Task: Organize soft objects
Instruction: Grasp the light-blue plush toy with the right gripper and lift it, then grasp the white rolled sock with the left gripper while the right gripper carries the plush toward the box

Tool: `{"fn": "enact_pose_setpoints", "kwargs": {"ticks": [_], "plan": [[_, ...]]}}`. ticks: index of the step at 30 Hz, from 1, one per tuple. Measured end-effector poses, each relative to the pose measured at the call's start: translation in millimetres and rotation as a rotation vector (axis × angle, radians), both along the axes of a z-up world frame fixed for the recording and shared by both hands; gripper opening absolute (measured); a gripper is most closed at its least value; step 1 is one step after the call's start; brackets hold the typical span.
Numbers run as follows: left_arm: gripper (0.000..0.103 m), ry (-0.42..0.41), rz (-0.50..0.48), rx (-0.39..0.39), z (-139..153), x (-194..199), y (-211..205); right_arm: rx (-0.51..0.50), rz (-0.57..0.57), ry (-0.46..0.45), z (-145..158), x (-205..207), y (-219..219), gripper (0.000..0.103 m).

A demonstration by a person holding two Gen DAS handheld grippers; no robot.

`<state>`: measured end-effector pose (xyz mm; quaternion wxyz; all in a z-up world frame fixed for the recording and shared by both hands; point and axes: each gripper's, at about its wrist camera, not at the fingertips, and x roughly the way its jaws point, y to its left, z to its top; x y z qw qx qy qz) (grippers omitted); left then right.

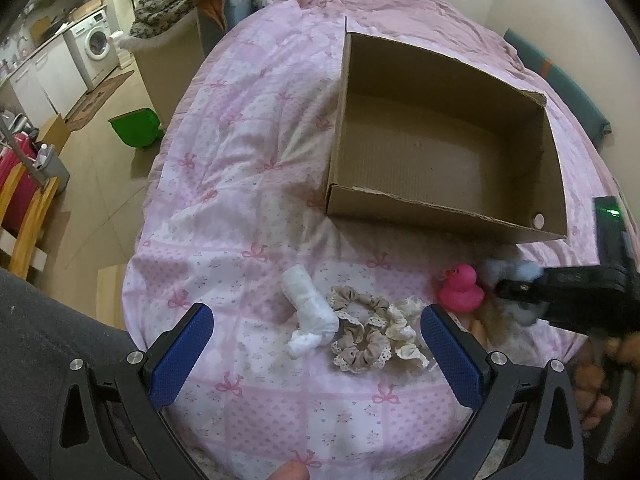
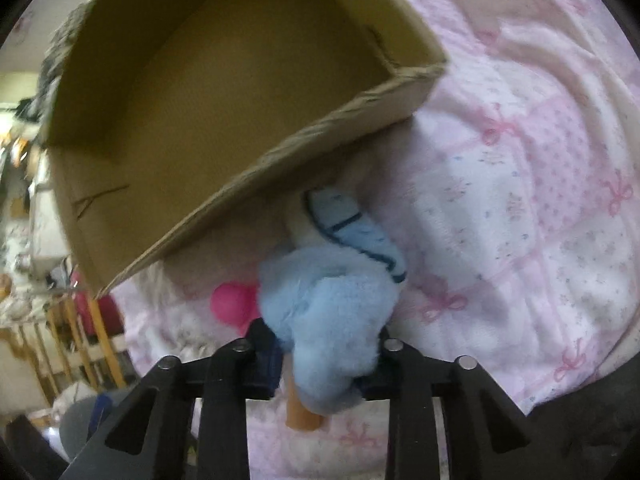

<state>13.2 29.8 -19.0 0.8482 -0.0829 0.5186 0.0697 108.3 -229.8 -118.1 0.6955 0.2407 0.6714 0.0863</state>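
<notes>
An open cardboard box (image 1: 400, 208) lies on the pink quilt (image 1: 240, 184), its inside bare. In front of it lie a rolled white cloth (image 1: 308, 316), a beige lace-edged scrunchie (image 1: 360, 340) and a cream scrunchie (image 1: 404, 328). My left gripper (image 1: 316, 354) hangs open just above them, blue pads (image 1: 184, 356) wide apart and nothing between. A pink rubber duck (image 1: 460, 288) (image 2: 234, 304) sits to the right. Beside it my right gripper (image 2: 324, 344) (image 1: 516, 290) is shut on a fluffy light-blue plush toy (image 2: 332, 312) (image 1: 508, 270) close to the box's front wall (image 2: 280, 152).
The bed's edge curves down the left side, with tiled floor below. On the floor stand a green bin (image 1: 134, 128) and a wooden chair (image 1: 28, 216). A heap of knitted clothing (image 1: 180, 4) lies beyond the bed's far end. Grey fabric of a person (image 1: 40, 340) fills the lower left.
</notes>
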Motion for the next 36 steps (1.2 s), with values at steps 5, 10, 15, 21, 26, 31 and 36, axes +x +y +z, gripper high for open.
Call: {"fn": "enact_pose_setpoints", "kwargs": {"ticks": [5,10,15,21,26,31,36], "plan": [[0.103,0.017,0.008,-0.008,-0.3,3.7,4.3,0.05,0.049,-0.112,48.4,-15.4,-15.2,0.021],[0.103,0.055,0.039,-0.024,-0.1,15.4,17.0,0.109,0.104,-0.259,100.3,-31.8,-32.6,0.021],[0.103,0.12,0.059,-0.057,-6.9,30.6,31.2,0.128,0.112,-0.347,118.0,-35.6,-44.5,0.021],[0.081,0.253,0.063,-0.14,-35.3,44.0,39.9,0.145,0.099,-0.353,91.8,-46.8,-39.1,0.021],[0.07,0.337,0.069,-0.177,-61.8,53.7,39.3,0.139,0.097,-0.362,84.0,-44.8,-34.4,0.021],[0.049,0.385,0.075,-0.208,-83.9,51.7,34.8,0.126,0.11,-0.358,79.6,-43.3,-29.6,0.021],[0.021,0.357,0.091,-0.272,-85.1,43.6,38.4,0.129,0.126,-0.386,83.7,-45.2,-26.3,0.021]]}}
